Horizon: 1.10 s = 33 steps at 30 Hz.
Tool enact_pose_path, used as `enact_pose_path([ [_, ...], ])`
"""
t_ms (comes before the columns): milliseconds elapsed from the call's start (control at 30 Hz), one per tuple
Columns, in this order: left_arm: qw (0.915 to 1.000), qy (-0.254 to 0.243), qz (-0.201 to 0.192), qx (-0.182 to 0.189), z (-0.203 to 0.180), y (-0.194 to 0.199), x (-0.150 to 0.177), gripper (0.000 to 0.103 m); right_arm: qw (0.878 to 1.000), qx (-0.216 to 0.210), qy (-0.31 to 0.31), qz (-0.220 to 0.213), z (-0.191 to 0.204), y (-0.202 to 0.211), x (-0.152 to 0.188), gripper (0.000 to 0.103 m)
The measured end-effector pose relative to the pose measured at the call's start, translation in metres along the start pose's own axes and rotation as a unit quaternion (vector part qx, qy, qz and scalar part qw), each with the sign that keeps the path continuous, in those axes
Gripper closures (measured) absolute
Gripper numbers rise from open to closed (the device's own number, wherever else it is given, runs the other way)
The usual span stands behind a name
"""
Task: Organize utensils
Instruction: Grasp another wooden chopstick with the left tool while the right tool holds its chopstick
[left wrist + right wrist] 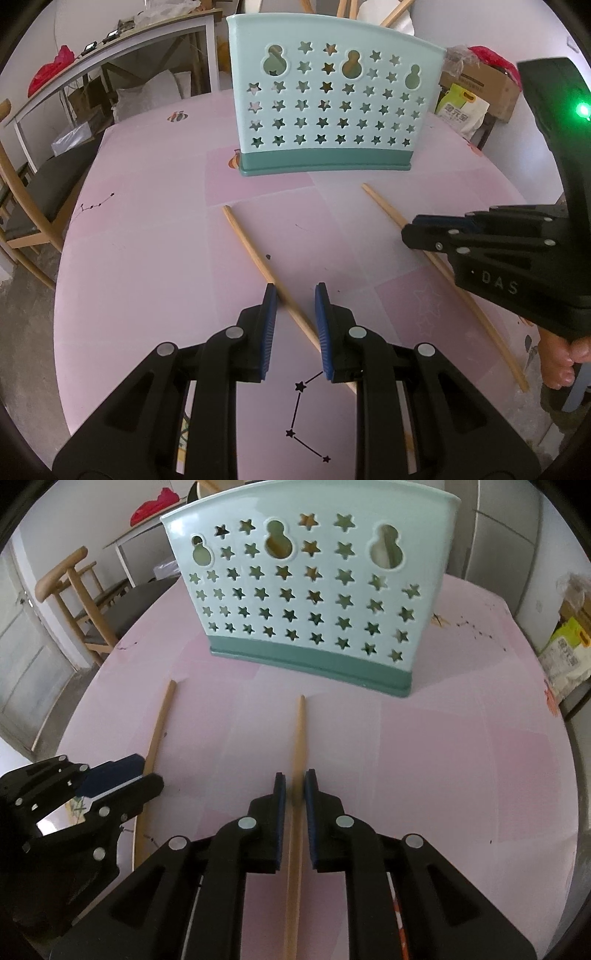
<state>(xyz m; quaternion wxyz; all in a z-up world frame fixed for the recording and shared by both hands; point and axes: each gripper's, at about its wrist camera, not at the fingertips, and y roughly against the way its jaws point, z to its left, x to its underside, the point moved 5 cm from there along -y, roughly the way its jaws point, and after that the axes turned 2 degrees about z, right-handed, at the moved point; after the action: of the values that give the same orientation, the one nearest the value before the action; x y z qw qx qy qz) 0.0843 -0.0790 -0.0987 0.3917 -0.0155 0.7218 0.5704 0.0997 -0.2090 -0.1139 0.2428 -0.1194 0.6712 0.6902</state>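
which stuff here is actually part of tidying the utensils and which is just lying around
Part of the job:
left chopstick
right chopstick
green holder
left claw
right claw

Just lying about:
red bag
wooden chair
cardboard box

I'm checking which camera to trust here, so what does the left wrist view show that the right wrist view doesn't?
Only the left wrist view shows the holder's top edge with sticks poking out, and the person's hand.

Only the right wrist view shows the right chopstick running between the right gripper pads.

Both share the star-cut utensil holder, pink table, left gripper open astride the left chopstick, and both chopsticks flat on the table.
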Motion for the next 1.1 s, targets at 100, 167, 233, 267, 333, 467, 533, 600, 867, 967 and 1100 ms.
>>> enact_pose_path([
  [100, 1.0, -0.003, 0.001, -0.001, -0.001, -0.001, -0.001, 0.084, 1.0, 0.005, -0.011, -0.001, -0.006, 0.003, 0.004, 0.095],
  [167, 1.0, -0.005, 0.005, 0.002, -0.004, -0.001, 0.001, 0.084, 1.0, 0.006, -0.019, -0.001, -0.013, 0.005, 0.009, 0.096],
  [233, 0.9998, -0.006, 0.011, 0.017, -0.008, 0.002, 0.004, 0.084, 1.0, 0.008, -0.027, -0.001, -0.02, 0.008, 0.014, 0.096],
  [267, 0.9995, -0.006, 0.014, 0.027, -0.011, 0.004, 0.006, 0.084, 0.999, 0.009, -0.031, -0.001, -0.024, 0.01, 0.016, 0.096],
  [333, 0.9986, 0.0, 0.024, 0.048, -0.013, 0.007, 0.011, 0.083, 0.999, 0.007, -0.04, 0.0, -0.03, 0.012, 0.021, 0.096],
  [467, 0.9954, 0.028, 0.044, 0.08, -0.006, 0.009, 0.012, 0.083, 0.999, 0.0, -0.053, -0.002, -0.035, 0.015, 0.025, 0.096],
  [533, 0.9951, 0.041, 0.042, 0.079, 0.0, 0.009, 0.008, 0.083, 0.998, -0.001, -0.055, -0.005, -0.036, 0.015, 0.027, 0.096],
  [600, 0.9957, 0.05, 0.039, 0.068, 0.008, 0.006, -0.001, 0.081, 0.998, -0.004, -0.058, -0.006, -0.037, 0.015, 0.027, 0.096],
  [867, 0.9986, 0.041, 0.032, -0.013, 0.027, -0.021, -0.029, 0.078, 0.998, -0.015, -0.064, -0.011, -0.044, 0.018, 0.029, 0.096],
  [967, 0.999, 0.032, 0.024, -0.02, 0.028, -0.026, -0.036, 0.093, 0.997, -0.021, -0.067, -0.013, -0.044, 0.018, 0.029, 0.096],
  [1100, 0.9991, 0.031, 0.026, -0.01, 0.021, -0.026, -0.034, 0.097, 0.997, -0.03, -0.072, -0.016, -0.045, 0.018, 0.029, 0.096],
])
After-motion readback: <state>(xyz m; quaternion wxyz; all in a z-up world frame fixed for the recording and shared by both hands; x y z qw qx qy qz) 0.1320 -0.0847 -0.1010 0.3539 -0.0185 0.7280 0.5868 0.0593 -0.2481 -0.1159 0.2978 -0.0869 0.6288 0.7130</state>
